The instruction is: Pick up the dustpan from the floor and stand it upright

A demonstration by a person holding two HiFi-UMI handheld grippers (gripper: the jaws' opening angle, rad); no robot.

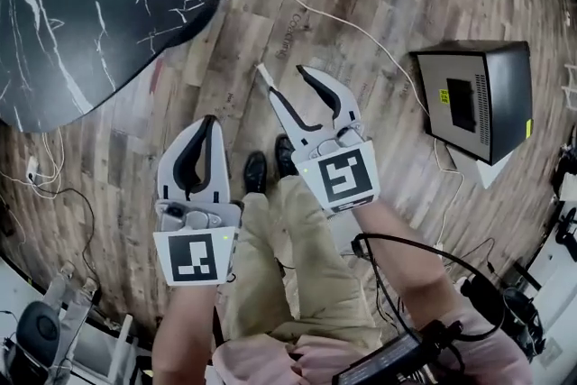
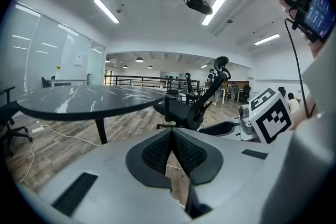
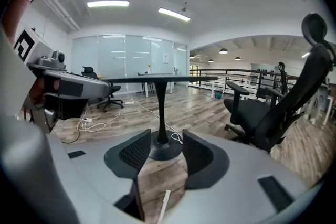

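Wood-plank floor [image 1: 225,77], round white-veined black table [image 1: 90,4], curved grey right gripper [image 1: 282,73]

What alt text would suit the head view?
Seen from above, a person holds two grippers over a wooden floor: the left gripper shut, the right gripper open and empty. A dark marbled table is upper left, a black box at right.

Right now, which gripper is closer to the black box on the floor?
Right. The right gripper hangs left of the black box; the left gripper is farther left still.
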